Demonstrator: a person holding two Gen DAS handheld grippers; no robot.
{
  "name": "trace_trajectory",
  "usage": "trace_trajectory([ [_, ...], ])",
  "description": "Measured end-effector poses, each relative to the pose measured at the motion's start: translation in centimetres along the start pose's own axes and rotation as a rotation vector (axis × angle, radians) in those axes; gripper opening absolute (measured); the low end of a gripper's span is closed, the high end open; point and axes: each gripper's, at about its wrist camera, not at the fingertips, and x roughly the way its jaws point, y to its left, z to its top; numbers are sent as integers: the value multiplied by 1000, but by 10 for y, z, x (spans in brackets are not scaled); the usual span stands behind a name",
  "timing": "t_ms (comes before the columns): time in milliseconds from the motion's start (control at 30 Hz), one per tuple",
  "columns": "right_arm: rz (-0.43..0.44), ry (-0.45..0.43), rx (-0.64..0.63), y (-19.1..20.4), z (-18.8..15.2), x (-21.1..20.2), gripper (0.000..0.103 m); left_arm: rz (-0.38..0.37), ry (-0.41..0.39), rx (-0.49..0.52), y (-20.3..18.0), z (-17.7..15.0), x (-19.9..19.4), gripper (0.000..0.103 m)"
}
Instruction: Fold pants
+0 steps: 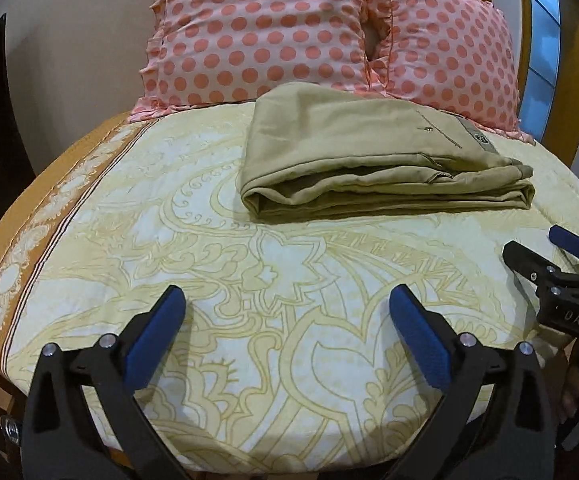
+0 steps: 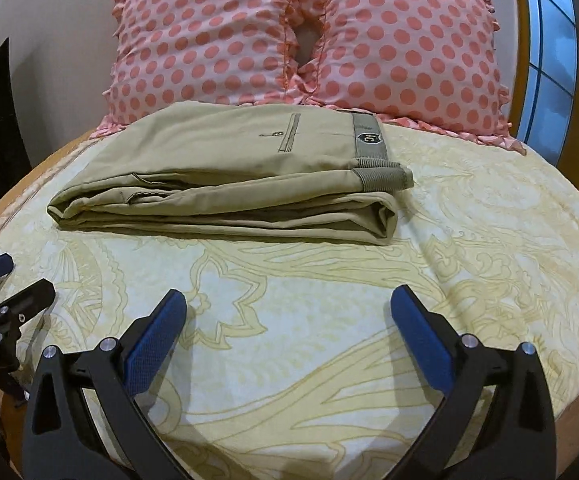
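Observation:
Khaki pants (image 1: 373, 160) lie folded in a flat stack on the bed, in front of the pillows; the right wrist view shows them too (image 2: 229, 176), with the waistband label at the right end. My left gripper (image 1: 287, 304) is open and empty, hovering over the sheet well short of the pants. My right gripper (image 2: 289, 304) is open and empty too, also back from the pants. The right gripper shows at the right edge of the left wrist view (image 1: 537, 246), and the left gripper at the left edge of the right wrist view (image 2: 23, 276).
Two pink polka-dot pillows (image 1: 257, 36) (image 2: 405, 48) stand against the wall behind the pants. The bed has a yellow and white patterned sheet (image 1: 249, 300) with an orange border on the left. A window (image 2: 549, 72) is at the far right.

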Motion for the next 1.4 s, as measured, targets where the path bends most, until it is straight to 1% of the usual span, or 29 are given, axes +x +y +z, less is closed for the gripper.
trace_trajectory([
  [167,-1,-5,1,0,-1,0,102,2,-13,6,-1,-2,-1,101],
  [1400,-1,-4,0,-1,-1,-1,102,0,-15,5,0,-2,-1,101],
])
